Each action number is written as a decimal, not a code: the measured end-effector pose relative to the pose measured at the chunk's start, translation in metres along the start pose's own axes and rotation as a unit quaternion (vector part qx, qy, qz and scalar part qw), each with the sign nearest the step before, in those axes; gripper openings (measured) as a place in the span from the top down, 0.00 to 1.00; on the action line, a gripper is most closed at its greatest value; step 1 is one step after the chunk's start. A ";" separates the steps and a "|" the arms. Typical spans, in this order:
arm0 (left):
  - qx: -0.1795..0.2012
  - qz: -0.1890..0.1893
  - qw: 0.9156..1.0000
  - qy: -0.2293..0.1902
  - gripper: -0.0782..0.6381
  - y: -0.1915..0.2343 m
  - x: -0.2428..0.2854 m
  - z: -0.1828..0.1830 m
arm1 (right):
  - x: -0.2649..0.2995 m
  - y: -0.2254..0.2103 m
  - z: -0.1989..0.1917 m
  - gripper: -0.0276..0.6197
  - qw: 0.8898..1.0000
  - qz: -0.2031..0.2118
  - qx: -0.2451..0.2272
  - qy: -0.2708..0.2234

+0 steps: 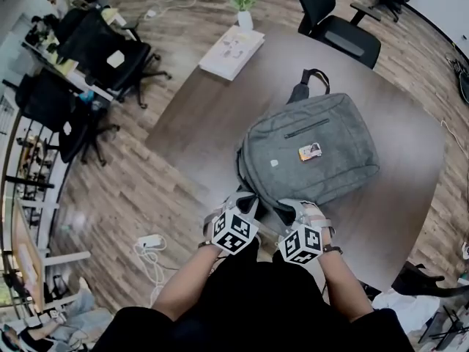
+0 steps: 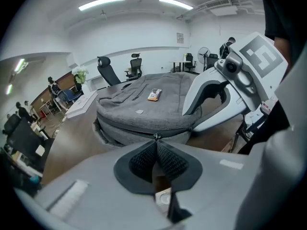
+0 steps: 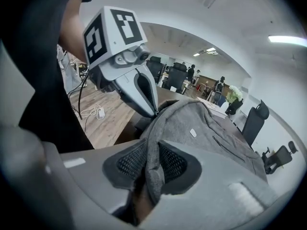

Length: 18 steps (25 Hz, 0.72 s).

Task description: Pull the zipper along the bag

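Observation:
A grey backpack [image 1: 311, 149] lies flat on the round dark table [image 1: 212, 116], its near end toward me. My left gripper [image 1: 245, 196] is at that near edge, shut on the small dark zipper pull [image 2: 155, 137], which shows at its tips against the bag's side seam. Beside it, my right gripper [image 1: 293, 204] is shut on a fold of the bag's grey fabric [image 3: 152, 152], which fills the gap between its mesh pads. In the right gripper view the left gripper [image 3: 154, 113] touches the bag's rim. The zipper track is mostly hidden.
A small orange-and-white card [image 1: 309, 151] lies on the bag. A white box [image 1: 231, 51] and a vase of white flowers [image 1: 244, 2] stand at the table's far side. Office chairs [image 1: 337, 28] ring the table. A power strip [image 1: 150, 242] lies on the floor at left.

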State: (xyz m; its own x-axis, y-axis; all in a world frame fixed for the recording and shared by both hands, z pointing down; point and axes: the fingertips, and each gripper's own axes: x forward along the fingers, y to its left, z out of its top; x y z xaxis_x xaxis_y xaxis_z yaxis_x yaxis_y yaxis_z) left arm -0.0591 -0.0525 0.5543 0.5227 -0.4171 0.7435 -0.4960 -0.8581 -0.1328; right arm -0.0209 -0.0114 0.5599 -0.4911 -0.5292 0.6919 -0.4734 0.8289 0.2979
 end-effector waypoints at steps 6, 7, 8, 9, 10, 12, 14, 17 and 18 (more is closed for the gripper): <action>-0.010 -0.026 0.999 0.024 0.85 0.003 -0.005 -0.003 | -0.013 0.015 -0.011 0.85 0.997 0.040 -0.058 0.014; -0.009 -0.027 0.999 0.027 0.85 0.004 -0.005 -0.003 | -0.016 0.017 -0.013 0.85 0.996 0.050 -0.066 0.016; -0.006 -0.026 0.999 0.029 0.85 0.007 -0.006 -0.003 | -0.019 0.019 -0.016 0.85 0.995 0.059 -0.076 0.017; -0.003 -0.025 0.999 0.030 0.85 0.010 -0.006 -0.004 | -0.022 0.021 -0.019 0.85 0.994 0.067 -0.086 0.018; -0.001 -0.024 0.999 0.031 0.85 0.015 -0.007 -0.004 | -0.025 0.023 -0.022 0.85 0.992 0.074 -0.096 0.019; 0.005 -0.026 0.999 0.032 0.85 0.024 -0.007 -0.001 | -0.033 0.025 -0.029 0.85 0.990 0.086 -0.115 0.018; 0.019 -0.032 0.999 0.033 0.85 0.029 -0.005 0.002 | -0.039 0.026 -0.036 0.85 0.987 0.095 -0.131 0.016; 0.035 -0.040 0.998 0.030 0.85 0.033 -0.001 0.008 | -0.048 0.026 -0.047 0.85 0.983 0.103 -0.148 0.021; 0.035 -0.044 0.998 0.029 0.85 0.033 0.000 0.010 | -0.051 0.024 -0.051 0.85 0.984 0.104 -0.146 0.024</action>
State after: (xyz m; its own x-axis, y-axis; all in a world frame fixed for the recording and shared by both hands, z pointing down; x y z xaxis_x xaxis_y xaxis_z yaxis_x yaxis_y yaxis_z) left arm -0.0686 -0.0835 0.5432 0.5200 -0.3233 0.7907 -0.3998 -0.9101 -0.1092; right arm 0.0300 0.0453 0.5653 -0.5171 -0.3402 0.7854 -0.1328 0.9384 0.3190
